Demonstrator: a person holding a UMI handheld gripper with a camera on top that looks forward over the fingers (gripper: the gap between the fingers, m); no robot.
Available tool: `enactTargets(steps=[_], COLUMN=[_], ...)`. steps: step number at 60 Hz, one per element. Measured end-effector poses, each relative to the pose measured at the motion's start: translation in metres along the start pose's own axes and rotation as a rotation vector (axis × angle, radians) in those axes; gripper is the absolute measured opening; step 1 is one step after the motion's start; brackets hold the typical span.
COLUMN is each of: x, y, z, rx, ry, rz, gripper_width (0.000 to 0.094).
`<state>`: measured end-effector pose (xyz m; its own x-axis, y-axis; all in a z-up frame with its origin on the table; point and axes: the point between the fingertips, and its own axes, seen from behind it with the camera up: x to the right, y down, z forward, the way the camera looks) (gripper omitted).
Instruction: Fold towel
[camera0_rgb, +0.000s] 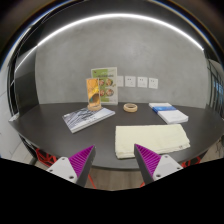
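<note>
The gripper (115, 165) sits at the bottom centre of the frame with its two fingers spread apart and nothing between them, the purple pads (80, 158) facing each other across an empty gap. The towel (150, 139), a pale cream piece lying flat near the front edge of the dark table (45, 138), sits just beyond the fingers, a little right of centre in the frame, and looks already doubled over at least once. The main risk from here is a poor pinch: if the fingers come down on the middle of an edge and not on a corner, they may catch only the top layer, and the fold would come out skewed or the cloth would bunch. Dragging it could also pull the towel over the near table edge. Further back, a magazine (88, 118) at centre left, a roll of tape (130, 106) and a blue and white packet (169, 113) lie well apart from it and seem unlikely to interfere.
</note>
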<state>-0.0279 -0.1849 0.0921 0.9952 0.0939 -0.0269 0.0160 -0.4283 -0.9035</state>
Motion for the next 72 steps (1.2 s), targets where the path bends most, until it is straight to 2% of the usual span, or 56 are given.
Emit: enactTargets(steps=[7,17,30,33,34,36,40,41,57,62,68,72], x=[0.0,0.005,0.01,0.012,0.012,0.016,0.036,0.04,0.037,0.053,0.104,0.151], y=[-0.007,-0.009,0.031,0.034,0.033,0.034,0.033,0.032,0.022,-0.017,-0.07,-0.09], z=[0.051,0.113,0.159,0.161,0.162,0.163,0.163,0.164,0.161,0.142,0.12,0.11], rx=[-0.007,-0.014,-0.109,-0.104,-0.095,-0.09,-0.085,-0.077,-0.024,0.052,0.142,0.169], ry=[0.05,0.064,0.008,-0.005,-0.009,-0.006,0.05,0.066,-0.032,-0.048,-0.016,0.023], rz=[-0.038,-0.087,-0.084,-0.104,-0.115,-0.128,-0.115,-0.106,-0.093,-0.062,-0.009,0.038], gripper_width=[0.0794,0.0769,0.0674,0.0615,0.064,0.0536,0.0189,0.0078,0.0009,0.0009,0.0008,0.0009])
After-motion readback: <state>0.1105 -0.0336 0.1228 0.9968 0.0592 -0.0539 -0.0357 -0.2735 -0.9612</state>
